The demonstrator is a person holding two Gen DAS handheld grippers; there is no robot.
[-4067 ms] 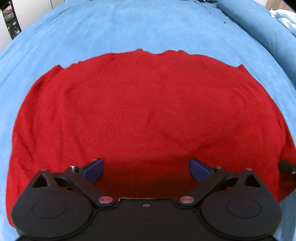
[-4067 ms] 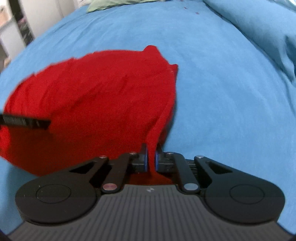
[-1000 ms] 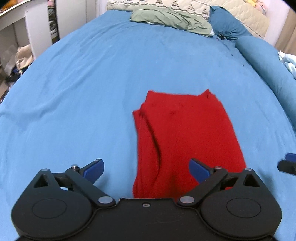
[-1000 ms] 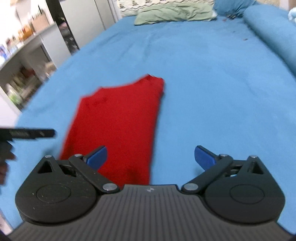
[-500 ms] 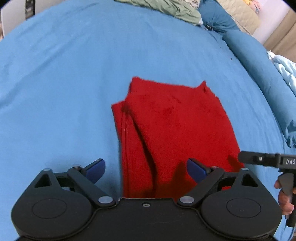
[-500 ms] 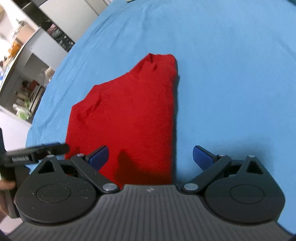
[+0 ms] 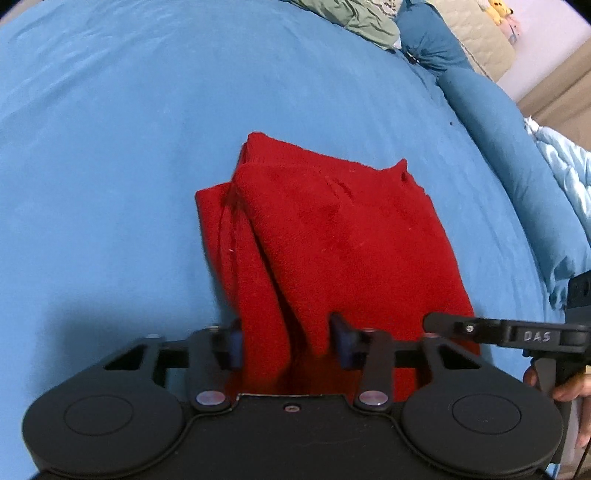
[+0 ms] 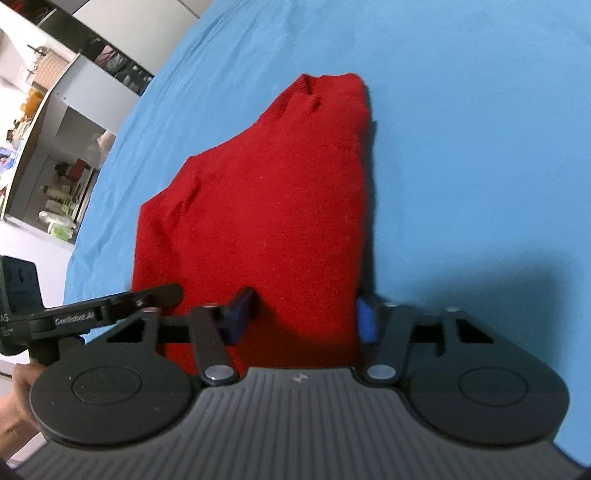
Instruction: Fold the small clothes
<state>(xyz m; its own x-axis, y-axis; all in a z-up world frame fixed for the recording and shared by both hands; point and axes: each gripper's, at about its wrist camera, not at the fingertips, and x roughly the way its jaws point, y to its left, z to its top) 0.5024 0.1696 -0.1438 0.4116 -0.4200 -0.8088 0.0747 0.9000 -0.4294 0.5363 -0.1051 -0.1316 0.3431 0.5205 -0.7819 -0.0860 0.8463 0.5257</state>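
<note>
A wide blue bedsheet (image 7: 147,147) covered the bed. At its head lay an olive-green crumpled blanket (image 7: 354,18), a dark blue pillow (image 7: 428,44) and a beige quilted headboard (image 7: 476,33), with a pale blue duvet (image 7: 565,162) alongside. Grey open shelving (image 8: 62,155) crowded with bottles stood beside the bed.

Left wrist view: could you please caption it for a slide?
Left gripper straddling the near edge of a folded red garment on blue bedding.
</note>
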